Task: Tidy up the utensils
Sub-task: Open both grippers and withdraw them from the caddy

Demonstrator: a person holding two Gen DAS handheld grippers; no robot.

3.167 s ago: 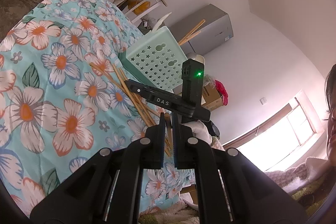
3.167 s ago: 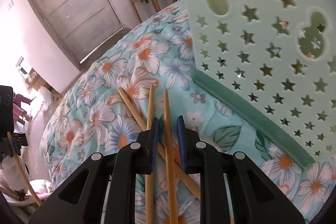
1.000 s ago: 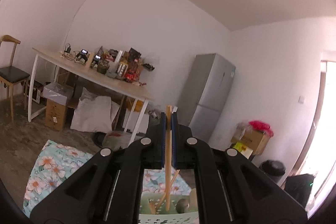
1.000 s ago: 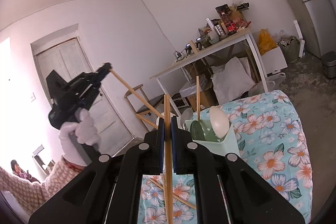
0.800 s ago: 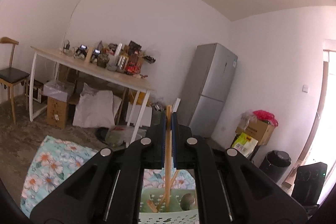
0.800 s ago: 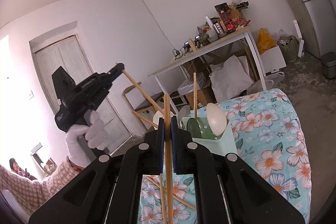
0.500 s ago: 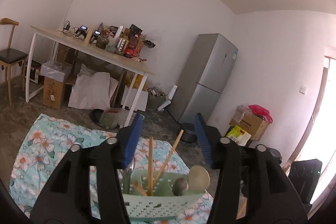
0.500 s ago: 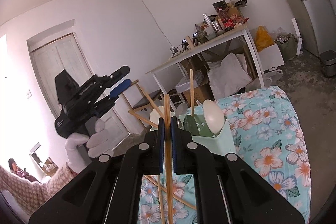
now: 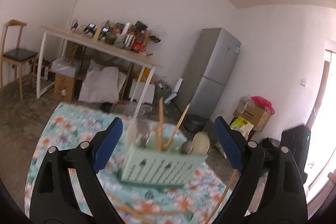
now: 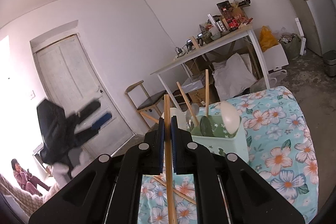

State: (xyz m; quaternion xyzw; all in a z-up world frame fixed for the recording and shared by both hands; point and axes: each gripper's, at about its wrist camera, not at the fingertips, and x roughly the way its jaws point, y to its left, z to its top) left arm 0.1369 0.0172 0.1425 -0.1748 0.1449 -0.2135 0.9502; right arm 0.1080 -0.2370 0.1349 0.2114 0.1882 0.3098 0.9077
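Observation:
A mint-green utensil basket (image 9: 159,167) stands on the floral cloth with upright chopsticks (image 9: 160,123) and spoons (image 9: 201,140) in it. My left gripper (image 9: 169,140) hangs in front of and a little above it. Its jaws are opening wide, with nothing between the blue pads. In the right wrist view the left gripper (image 10: 98,112) is a blur at the left, held by a white-gloved hand (image 10: 61,171). My right gripper (image 10: 167,127) is shut on a wooden chopstick (image 10: 168,161), held upright just left of the basket (image 10: 222,144). Loose chopsticks (image 10: 178,192) lie on the cloth below.
The floral-covered table (image 10: 294,140) ends just behind the basket. Beyond it are a wooden chair (image 10: 147,106), a cluttered white desk (image 9: 100,49), a grey fridge (image 9: 212,70) and boxes. A person (image 10: 23,177) sits far off at the lower left.
The left gripper let go of its chopstick, which now stands in the basket, then opened wide and sank lower. The right gripper stays still, shut on its chopstick.

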